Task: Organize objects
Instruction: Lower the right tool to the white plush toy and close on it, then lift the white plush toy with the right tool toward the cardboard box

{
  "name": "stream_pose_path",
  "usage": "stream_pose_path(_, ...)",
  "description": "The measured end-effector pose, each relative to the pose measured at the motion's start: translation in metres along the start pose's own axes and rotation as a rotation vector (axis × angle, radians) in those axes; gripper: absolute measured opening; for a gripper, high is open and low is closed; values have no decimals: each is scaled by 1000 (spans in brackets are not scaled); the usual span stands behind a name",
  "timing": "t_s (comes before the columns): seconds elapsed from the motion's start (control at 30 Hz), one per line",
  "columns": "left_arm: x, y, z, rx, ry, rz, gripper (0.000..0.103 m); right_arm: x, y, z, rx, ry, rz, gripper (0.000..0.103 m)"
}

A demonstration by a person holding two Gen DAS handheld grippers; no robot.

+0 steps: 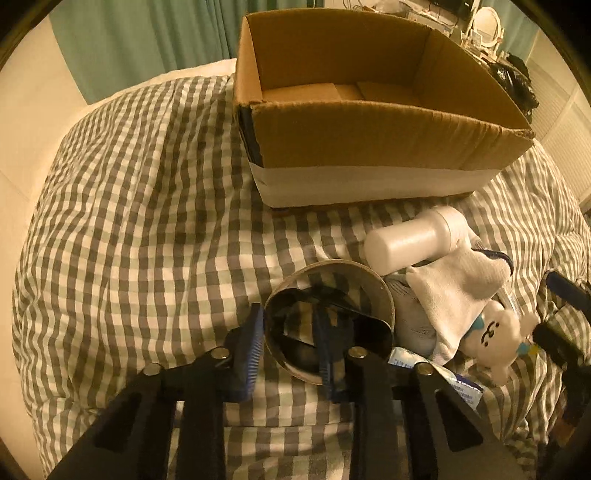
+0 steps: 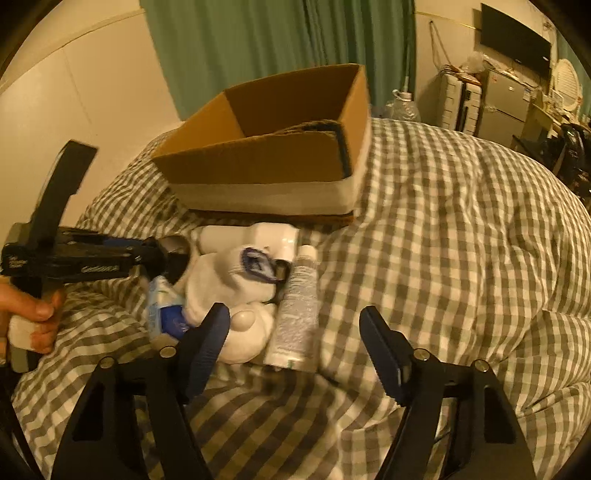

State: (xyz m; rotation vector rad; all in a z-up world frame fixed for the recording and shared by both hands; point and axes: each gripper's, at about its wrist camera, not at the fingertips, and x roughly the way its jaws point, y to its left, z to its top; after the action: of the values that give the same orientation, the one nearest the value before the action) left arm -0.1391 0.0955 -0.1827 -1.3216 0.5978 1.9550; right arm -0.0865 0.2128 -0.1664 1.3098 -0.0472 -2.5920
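Checked bedspread [image 1: 129,206] under everything. Ahead of my left gripper [image 1: 290,354]: cardboard box [image 1: 369,147], open-topped, presumably the destination. Pile beside my right gripper [image 2: 291,347], which is spread, empty: white bottle [image 1: 410,240], plush toy [image 1: 495,336], tube [image 2: 297,314]. Tape roll [image 1: 328,317]: left gripper pinches its wall, one finger inside.

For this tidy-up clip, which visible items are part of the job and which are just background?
Part of the job:
- cardboard box
- tape roll, pinched by the left gripper
- white bottle
- white sock
- plush toy
- tube
- blue-and-white packet
- right gripper, open

Just lying about:
- checked duvet
- green curtain
- wall screen
- mirror
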Motion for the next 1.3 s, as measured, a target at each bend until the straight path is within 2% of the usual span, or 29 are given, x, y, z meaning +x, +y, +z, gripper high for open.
stream_pose_path(0.23, -4, 0, 2, 20, -30, 6, 12, 26, 26, -12, -60, 91, 35, 72)
stream_pose_path(0.27, -6, 0, 2, 23, -37, 5, 11, 28, 28, -13, -59, 93, 43, 67)
stream_pose_path(0.33, -10, -1, 1, 26, -46, -1, 8, 26, 33, -14, -68, 81, 66, 49)
stream_pose_path(0.37, -12, -2, 0, 31, -49, -1, 8, 23, 35, -13, -68, 75, 84, 37)
stream_pose_path(0.67, -25, -5, -2, 43, -74, -6, 8, 14, 33, -12, -52, 58, 97, 37)
stream_pose_path(0.93, -54, -5, -8, 36, -154, 12, 5, -3, 28, -7, -28, -3, 65, 37)
stream_pose_path(1.1, -49, 0, -8, -4, -109, -24, 5, -14, 27, -6, -30, -35, 43, 37)
stream_pose_path(1.17, -41, 0, -7, -31, -74, -43, 7, -18, 29, -4, -34, -51, 39, 37)
stream_pose_path(1.27, -36, -6, -8, -33, -39, -76, 24, -26, 32, 2, -42, -68, 36, 37)
stream_pose_path(1.3, -37, -8, -9, -40, -42, -96, 32, -28, 31, 3, -41, -72, 36, 37)
